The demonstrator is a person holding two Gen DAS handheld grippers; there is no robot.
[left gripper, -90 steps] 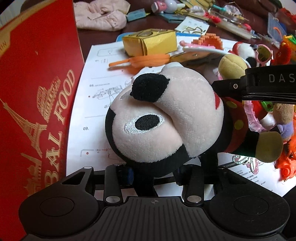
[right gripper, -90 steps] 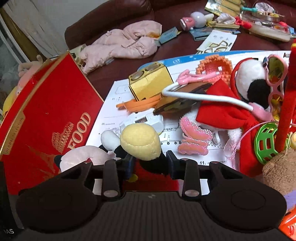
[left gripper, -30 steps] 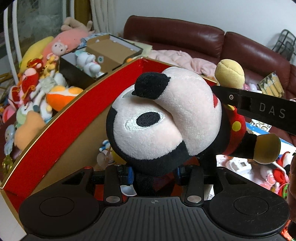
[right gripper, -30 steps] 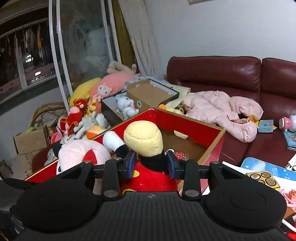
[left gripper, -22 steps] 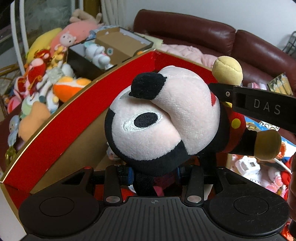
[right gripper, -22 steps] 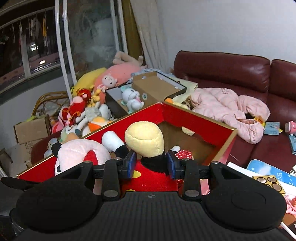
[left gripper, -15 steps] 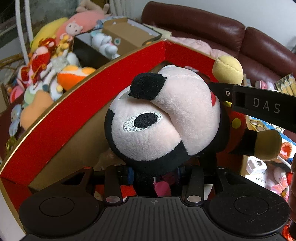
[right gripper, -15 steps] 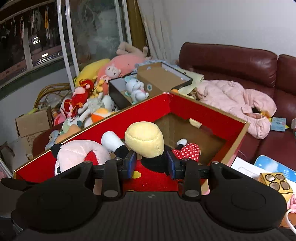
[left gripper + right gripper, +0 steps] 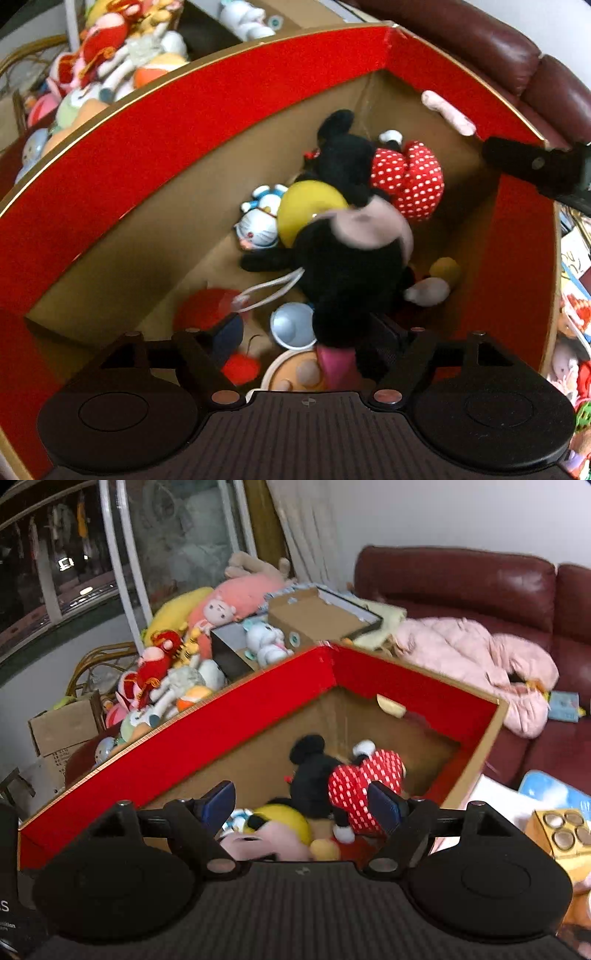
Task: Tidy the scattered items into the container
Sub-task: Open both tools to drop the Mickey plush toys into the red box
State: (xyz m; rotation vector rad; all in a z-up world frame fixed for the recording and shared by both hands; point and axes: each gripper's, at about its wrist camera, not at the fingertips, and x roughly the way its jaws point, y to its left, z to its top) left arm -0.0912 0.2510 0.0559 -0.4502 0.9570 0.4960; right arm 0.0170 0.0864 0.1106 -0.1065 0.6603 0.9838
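Note:
The mouse plush (image 9: 351, 273) is blurred as it drops head down inside the red box (image 9: 221, 92), loose from both grippers. My left gripper (image 9: 306, 350) hovers over the box, its jaws opening, and the pads touch nothing. In the right wrist view my right gripper (image 9: 303, 805) is also opening above the red box (image 9: 221, 723), with nothing pressed between its blue pads (image 9: 221, 801). The plush's pink face (image 9: 255, 845) shows just below them. A second mouse plush in a red dotted dress (image 9: 358, 779) lies on the box floor.
Lying in the box are a blue cat figure (image 9: 258, 225), a pale blue cup (image 9: 291, 325) and a red disc (image 9: 207, 310). Plush toys (image 9: 166, 679) and cardboard boxes (image 9: 314, 616) are piled beyond its far wall. A sofa with a pink jacket (image 9: 480, 650) stands behind. A yellow cube (image 9: 561, 830) sits at the right.
Both grippers went from shut on the mouse plush to wide open, and the plush fell out of them into the box. Both hands sank closer over the box.

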